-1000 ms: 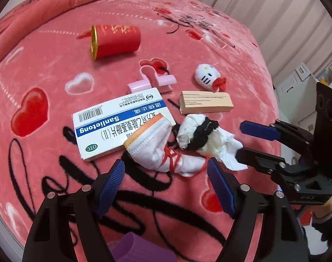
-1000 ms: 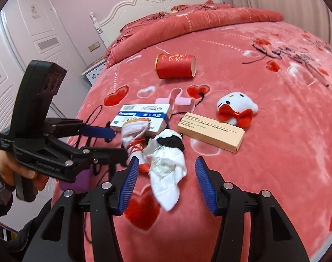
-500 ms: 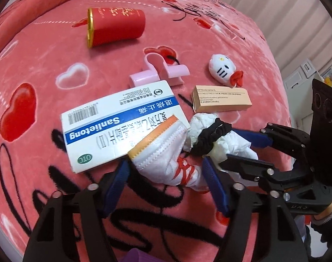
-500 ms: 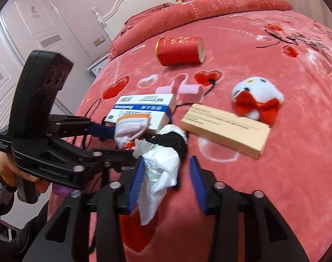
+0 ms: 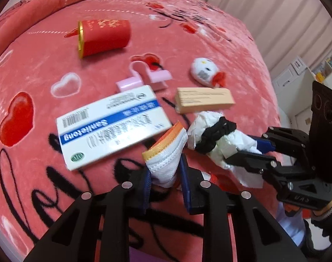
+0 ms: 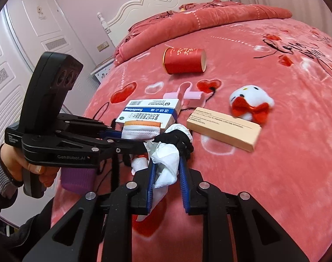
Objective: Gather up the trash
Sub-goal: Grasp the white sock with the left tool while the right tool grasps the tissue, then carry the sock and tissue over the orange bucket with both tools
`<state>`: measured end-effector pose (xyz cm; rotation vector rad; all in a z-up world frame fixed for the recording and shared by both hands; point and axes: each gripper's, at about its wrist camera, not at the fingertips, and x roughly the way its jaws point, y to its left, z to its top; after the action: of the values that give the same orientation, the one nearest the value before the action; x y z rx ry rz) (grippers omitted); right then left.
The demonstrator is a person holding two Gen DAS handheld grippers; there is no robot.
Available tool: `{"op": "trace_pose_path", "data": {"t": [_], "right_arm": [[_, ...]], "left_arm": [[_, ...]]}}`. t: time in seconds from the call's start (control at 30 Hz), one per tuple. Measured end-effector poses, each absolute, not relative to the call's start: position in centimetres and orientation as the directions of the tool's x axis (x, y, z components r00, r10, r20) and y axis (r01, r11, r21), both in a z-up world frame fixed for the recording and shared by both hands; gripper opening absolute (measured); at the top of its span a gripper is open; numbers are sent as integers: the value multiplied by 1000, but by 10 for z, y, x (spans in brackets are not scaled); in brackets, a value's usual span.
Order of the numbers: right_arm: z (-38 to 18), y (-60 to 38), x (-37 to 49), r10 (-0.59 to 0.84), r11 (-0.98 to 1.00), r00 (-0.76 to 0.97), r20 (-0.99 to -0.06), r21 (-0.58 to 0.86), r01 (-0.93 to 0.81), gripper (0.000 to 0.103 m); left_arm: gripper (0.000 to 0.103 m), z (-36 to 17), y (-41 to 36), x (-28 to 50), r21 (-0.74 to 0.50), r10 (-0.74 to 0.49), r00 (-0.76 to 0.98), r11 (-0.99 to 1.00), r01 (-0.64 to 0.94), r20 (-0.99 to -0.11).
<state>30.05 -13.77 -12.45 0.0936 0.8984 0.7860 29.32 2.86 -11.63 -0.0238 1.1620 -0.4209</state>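
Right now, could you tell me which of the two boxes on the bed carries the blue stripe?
The white medicine box, nearer the face mask; the tan box is plain.

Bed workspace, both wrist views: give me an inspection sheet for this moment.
Surface: red plush blanket with heart print covering a bed.
Job's things: face mask and crumpled tissue with a black hair tie around it.
Clutter: blue-white medicine box, tan box, red can on its side, pink clip, plush cat head.
Grippers: left gripper shut on face mask; right gripper shut on crumpled tissue.
Cables: nothing seen.
Surroundings: white headboard, wardrobe doors, curtains.
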Motion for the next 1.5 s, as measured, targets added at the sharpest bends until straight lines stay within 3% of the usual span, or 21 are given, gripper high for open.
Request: {"op": "trace_pose_path", "data": {"t": [0.63, 1.13, 1.5], "right_arm": [[-42, -202, 161, 613, 765, 495, -616, 306, -567, 21], [-23, -237, 25, 609, 785, 540, -580, 346, -513, 21], [-16, -297, -33, 551, 834, 633, -543, 366, -412, 21]], "left_arm": [[26, -39, -27, 178, -183, -394, 411, 867, 464, -822], [26, -22, -62, 74, -156, -429, 420, 824, 545, -800], [26, -19, -133, 47, -141, -483, 369, 737, 662, -794]]}}
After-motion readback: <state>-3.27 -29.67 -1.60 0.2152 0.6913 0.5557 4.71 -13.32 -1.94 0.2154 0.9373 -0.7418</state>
